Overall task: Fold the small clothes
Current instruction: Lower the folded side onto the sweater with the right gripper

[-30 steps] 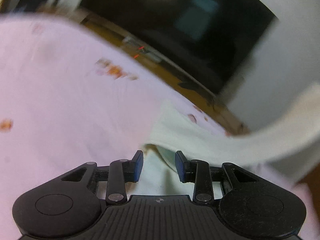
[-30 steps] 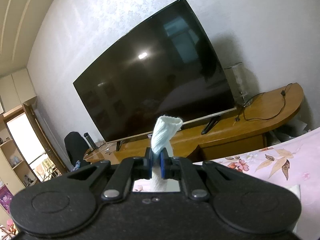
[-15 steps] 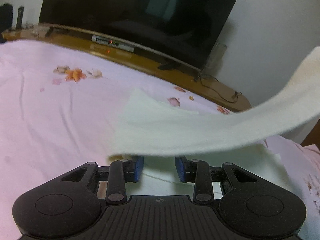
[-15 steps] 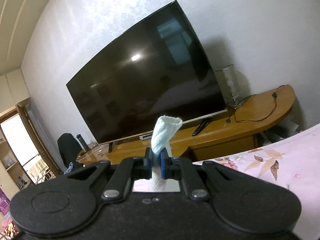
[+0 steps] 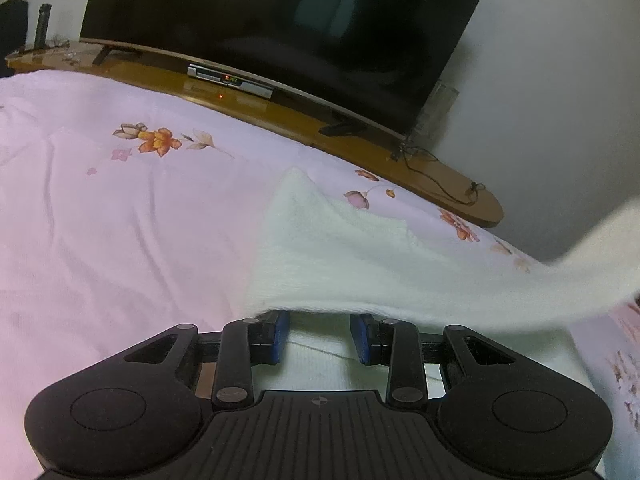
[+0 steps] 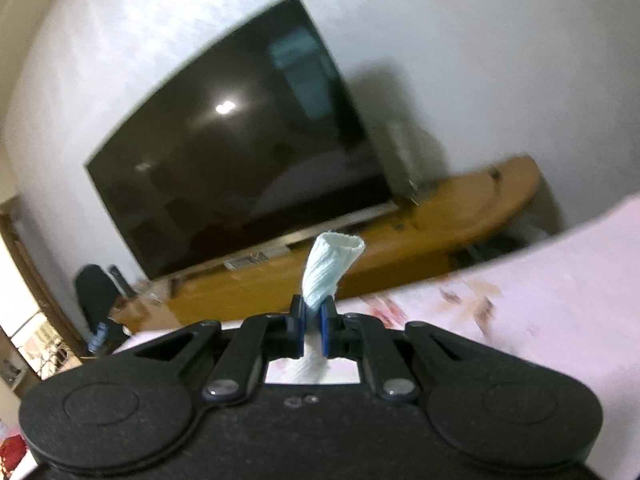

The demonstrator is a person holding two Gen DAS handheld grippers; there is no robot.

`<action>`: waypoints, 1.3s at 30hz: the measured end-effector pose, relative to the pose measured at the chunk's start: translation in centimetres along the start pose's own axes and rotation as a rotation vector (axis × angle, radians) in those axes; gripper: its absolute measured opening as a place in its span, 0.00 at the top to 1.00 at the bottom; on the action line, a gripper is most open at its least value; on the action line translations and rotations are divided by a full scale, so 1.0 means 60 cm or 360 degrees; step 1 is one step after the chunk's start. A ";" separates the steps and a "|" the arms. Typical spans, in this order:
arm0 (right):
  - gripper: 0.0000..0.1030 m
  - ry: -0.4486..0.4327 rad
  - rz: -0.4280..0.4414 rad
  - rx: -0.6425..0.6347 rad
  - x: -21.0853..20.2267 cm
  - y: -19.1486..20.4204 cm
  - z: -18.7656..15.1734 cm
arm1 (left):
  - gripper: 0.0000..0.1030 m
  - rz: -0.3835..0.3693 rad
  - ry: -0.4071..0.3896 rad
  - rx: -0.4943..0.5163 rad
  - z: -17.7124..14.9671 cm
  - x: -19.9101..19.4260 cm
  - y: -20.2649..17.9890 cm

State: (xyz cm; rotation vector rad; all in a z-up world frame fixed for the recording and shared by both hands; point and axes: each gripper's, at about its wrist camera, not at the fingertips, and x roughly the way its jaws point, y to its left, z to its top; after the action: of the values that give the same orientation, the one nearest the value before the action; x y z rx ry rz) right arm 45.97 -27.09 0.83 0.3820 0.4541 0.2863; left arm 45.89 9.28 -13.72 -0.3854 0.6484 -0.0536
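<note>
Pinching the white cloth [image 6: 334, 268] tight, right hand-held gripper [image 6: 313, 330] could drop it crooked. Left hand-held gripper [image 5: 319, 334] sits half-open, empty, under the fold.

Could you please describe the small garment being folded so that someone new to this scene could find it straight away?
Start from the big dark television on its wooden stand; in front of it spreads a pink flowered bedspread. On it lies the white knitted garment, one end lifted to the right. It is the only plain, ribbed white piece on that flowered cloth.
</note>
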 end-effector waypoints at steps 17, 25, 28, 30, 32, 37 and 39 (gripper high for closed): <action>0.92 0.0086 -0.0131 0.0127 0.022 -0.097 -0.078 | 0.67 -0.0046 0.0020 -0.0019 -0.007 -0.003 0.011; 0.91 0.0129 -0.0267 -0.0007 0.060 -0.091 -0.045 | 0.67 -0.0062 0.0015 -0.0053 -0.010 0.001 0.018; 0.91 0.0477 -0.0535 0.0128 0.113 -0.154 -0.100 | 0.67 -0.0066 0.0026 -0.0031 -0.010 0.000 0.018; 0.91 0.0485 -0.0536 0.0164 0.112 -0.165 -0.121 | 0.67 -0.0074 0.0029 -0.0024 -0.010 0.001 0.019; 0.90 0.0471 -0.0524 0.0170 0.109 -0.166 -0.127 | 0.67 -0.0075 0.0033 -0.0022 -0.010 0.000 0.019; 0.89 0.0484 -0.0494 0.0182 0.102 -0.175 -0.125 | 0.67 -0.0066 0.0038 -0.0018 -0.007 0.001 0.016; 0.89 0.0476 -0.0481 0.0188 0.102 -0.170 -0.122 | 0.67 -0.0071 0.0036 -0.0018 -0.009 0.000 0.018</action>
State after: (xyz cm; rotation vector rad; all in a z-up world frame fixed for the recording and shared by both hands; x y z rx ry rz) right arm 49.60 -31.88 -11.75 0.3808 0.8158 0.0206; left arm 45.51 10.12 -14.50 -0.4105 0.6629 -0.0970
